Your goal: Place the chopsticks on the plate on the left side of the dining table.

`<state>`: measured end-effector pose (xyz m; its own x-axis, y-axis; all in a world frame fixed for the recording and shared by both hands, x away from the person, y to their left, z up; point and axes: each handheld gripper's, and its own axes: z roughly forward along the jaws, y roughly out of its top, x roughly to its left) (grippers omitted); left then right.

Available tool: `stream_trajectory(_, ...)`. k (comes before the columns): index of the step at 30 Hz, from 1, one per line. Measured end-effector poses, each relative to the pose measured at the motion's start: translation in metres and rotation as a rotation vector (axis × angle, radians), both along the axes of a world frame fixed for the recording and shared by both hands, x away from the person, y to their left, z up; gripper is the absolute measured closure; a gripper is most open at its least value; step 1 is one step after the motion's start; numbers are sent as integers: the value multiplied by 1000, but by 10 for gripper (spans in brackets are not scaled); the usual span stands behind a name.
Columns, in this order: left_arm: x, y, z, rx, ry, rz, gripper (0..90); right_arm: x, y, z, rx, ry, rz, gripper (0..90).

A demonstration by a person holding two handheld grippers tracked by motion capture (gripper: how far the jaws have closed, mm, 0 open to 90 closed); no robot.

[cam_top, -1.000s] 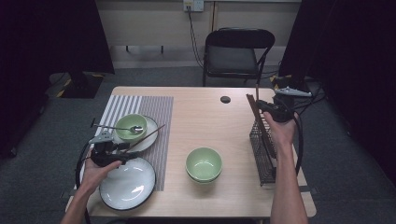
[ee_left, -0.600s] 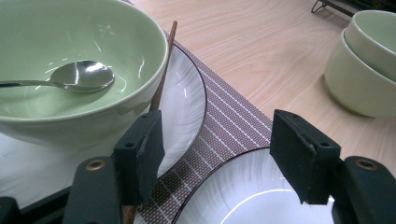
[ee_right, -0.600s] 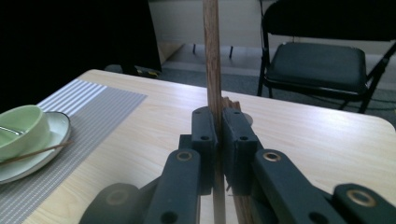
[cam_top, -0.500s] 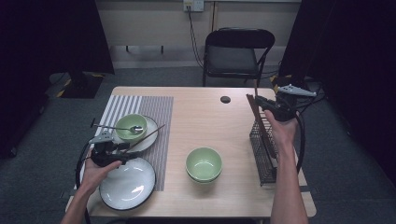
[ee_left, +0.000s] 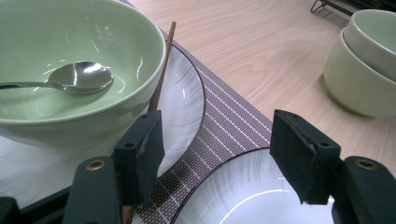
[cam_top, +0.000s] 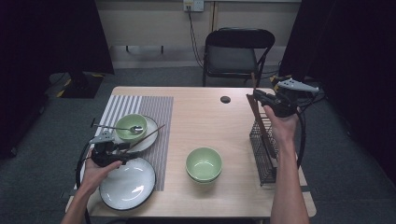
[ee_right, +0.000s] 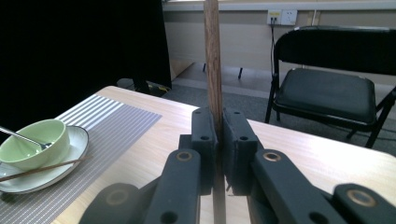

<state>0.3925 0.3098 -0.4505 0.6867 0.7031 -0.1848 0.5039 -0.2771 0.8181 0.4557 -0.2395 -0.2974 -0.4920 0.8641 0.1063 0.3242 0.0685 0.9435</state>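
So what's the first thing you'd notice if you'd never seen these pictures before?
Probably the long brown wooden chopstick, pinched upright by the right gripper above the black wire rack at the table's right edge. Next, the pale green bowl with a shiny metal spoon on a white plate at the left, a second chopstick leaning across that plate. The left gripper hovers open just beside it.

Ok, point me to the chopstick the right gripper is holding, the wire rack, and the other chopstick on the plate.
held chopstick (ee_right: 213,56), right gripper view, shaft above the jaws
wire rack (cam_top: 262,158), high view, near side wall
plate chopstick (cam_top: 148,136), high view, mid-shaft
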Motion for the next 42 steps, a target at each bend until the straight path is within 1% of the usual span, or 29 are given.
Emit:
stream_trajectory(2,0,0,0,3,-1,-1,350,-1,2,3,-7,-9,4,840)
stream_trajectory(6,0,0,0,2,-3,-1,350,-2,5,8,-3,-24,19,841)
stream_trajectory(9,0,-1,0,1,-2,-3,350,-2,9,11,-18,-35,16,841)
stream_trajectory(13,0,-2,0,-4,-3,-2,350,0,12,15,-20,-38,21,840)
stream_trajectory(17,-1,-1,1,-3,-3,-2,350,0,17,20,-35,-54,24,841)
stream_trajectory(18,0,-1,1,-3,-5,-2,350,0,19,22,-48,-58,21,841)
stream_trajectory(21,-1,-1,1,-10,-8,3,350,0,23,25,-58,-61,17,842)
stream_trajectory(22,-1,-1,1,-9,-9,2,350,0,23,26,-56,-63,21,848)
stream_trajectory(23,-1,-1,1,-8,-9,2,350,1,24,27,-40,-62,33,849)
stream_trajectory(24,-1,-1,2,-6,-11,2,351,1,25,28,-37,-69,36,849)
stream_trajectory(25,-1,-1,2,-8,-11,3,351,1,27,29,-33,-65,44,849)
stream_trajectory(28,-1,-1,2,-7,-14,1,351,3,32,28,-40,-55,56,849)
stream_trajectory(31,-1,-1,3,-8,-13,-1,350,3,37,25,-22,-51,73,849)
stream_trajectory(33,-1,-2,3,-12,-10,-1,351,2,41,24,-5,-48,87,849)
stream_trajectory(38,-2,-5,4,-16,-10,-13,351,-3,50,26,1,-51,110,849)
stream_trajectory(42,-3,-10,6,-23,-11,-22,351,-6,57,27,16,-53,130,849)
